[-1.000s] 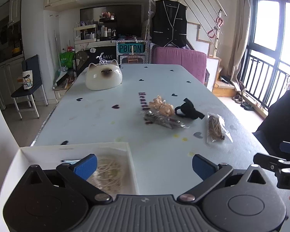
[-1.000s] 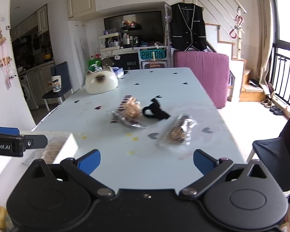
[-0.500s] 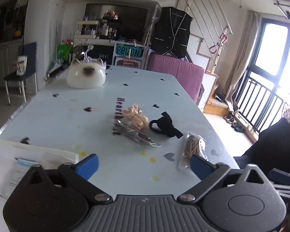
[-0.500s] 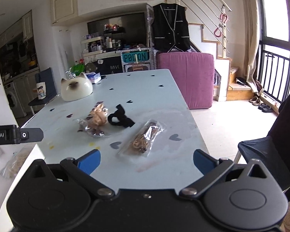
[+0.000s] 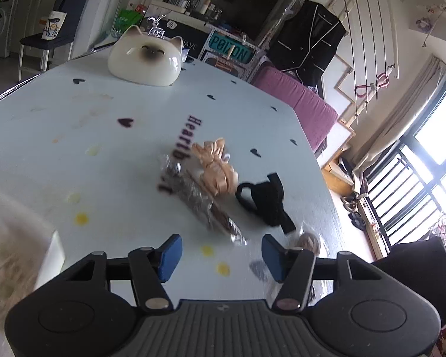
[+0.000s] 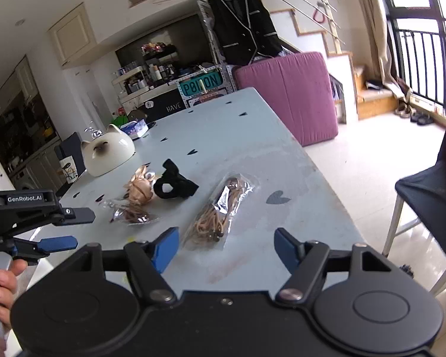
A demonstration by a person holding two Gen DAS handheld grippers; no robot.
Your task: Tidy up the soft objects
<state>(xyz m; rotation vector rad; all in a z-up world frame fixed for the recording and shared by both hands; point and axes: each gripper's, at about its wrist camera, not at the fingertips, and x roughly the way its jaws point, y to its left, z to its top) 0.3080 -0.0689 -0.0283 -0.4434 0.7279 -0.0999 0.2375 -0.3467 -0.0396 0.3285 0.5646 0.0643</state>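
**Operator:** Clutter first. On my counter (image 6: 243, 125) a white cat-shaped dish (image 6: 108, 154) sits toward the far left corner, well apart from everything I care about. Mid-counter lie a tan bow (image 5: 215, 168), a black scrunchie (image 5: 264, 197) just beside it, and a crinkly clear packet (image 5: 199, 199) touching the bow's near side. Nothing stands between my jaws and those.

**Observer:** And the second packet?

**Operator:** The bag of tan cords (image 6: 220, 211) lies nearer the right edge. My right view shows it whole; my left view catches only a blurred end of it behind the right blue finger. My left view alone shows a white box (image 5: 55, 247) at the near left edge with pale stringy stuff inside, badly blurred.

**Observer:** Where are your grippers?

**Operator:** My right gripper (image 6: 226, 245) hovers over the near edge, jaws closing but apart, with the cord bag just beyond the left finger and nothing pressed between the pads. My left gripper (image 5: 221, 255) likewise has jaws closing yet apart over bare counter, the crinkly packet's near end just ahead of the gap. My right view also shows that left gripper from the side, with a hand (image 6: 3, 291) on its handle.
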